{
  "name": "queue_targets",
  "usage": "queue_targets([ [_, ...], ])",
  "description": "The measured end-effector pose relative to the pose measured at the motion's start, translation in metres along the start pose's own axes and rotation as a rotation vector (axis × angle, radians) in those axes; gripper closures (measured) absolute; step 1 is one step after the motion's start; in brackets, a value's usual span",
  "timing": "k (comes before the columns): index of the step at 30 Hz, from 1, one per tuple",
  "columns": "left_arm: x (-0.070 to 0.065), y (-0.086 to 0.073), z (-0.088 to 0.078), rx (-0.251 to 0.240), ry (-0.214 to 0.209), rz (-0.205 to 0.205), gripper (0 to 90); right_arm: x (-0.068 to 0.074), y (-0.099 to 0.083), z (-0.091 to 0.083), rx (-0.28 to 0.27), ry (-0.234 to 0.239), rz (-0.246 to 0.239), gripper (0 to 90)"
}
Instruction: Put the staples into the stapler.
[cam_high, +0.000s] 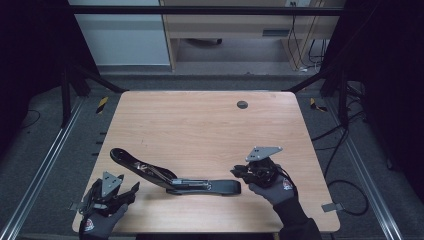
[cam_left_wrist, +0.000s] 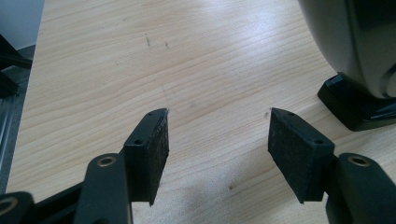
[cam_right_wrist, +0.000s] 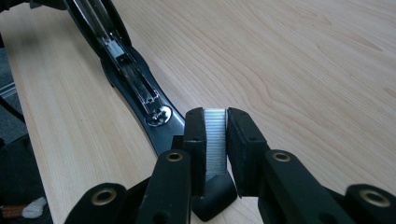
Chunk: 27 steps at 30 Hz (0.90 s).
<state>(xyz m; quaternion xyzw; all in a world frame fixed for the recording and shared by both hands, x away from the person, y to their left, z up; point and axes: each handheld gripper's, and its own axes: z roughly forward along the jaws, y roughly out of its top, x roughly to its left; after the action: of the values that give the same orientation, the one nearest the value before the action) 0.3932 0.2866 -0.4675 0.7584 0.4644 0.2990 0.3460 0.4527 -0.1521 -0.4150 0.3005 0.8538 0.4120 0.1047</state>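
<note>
High view, opened stapler (cam_high: 175, 178) near table (cam_high: 200, 120) front edge, right tool (cam_right_wrist: 215, 122) clamping staple strip (cam_right_wrist: 215, 135), left tool (cam_left_wrist: 218, 133) released.

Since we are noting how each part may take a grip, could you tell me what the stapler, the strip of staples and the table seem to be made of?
Stapler: probably glossy black plastic, judging by its sheen, with a bright metal channel inside the opened arm.
Strip of staples: silvery, finely ribbed, so likely metal wire; the right gripper is shut on it.
Table: pale wood grain, matte with a soft glare; solid wood or laminate cannot be told.
</note>
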Motion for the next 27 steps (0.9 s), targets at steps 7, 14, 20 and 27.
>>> queue_targets([
  [7, 0.0, 0.0, 0.0, -0.002, 0.0, -0.002, 38.2, 0.005, 0.013, 0.006, -0.006, 0.03, -0.037, 78.5],
  [14, 0.0, 0.0, 0.0, -0.002, -0.002, -0.003, 38.2, 0.009, 0.027, 0.011, 0.001, 0.055, -0.067, 78.6],
  [20, 0.0, 0.0, 0.001, -0.002, -0.001, -0.004, 38.4, 0.012, 0.036, 0.018, -0.001, 0.07, -0.082, 78.6],
  [27, 0.0, 0.0, 0.0, -0.001, -0.002, -0.003, 38.5, 0.014, 0.042, 0.024, 0.001, 0.095, -0.105, 78.6],
])
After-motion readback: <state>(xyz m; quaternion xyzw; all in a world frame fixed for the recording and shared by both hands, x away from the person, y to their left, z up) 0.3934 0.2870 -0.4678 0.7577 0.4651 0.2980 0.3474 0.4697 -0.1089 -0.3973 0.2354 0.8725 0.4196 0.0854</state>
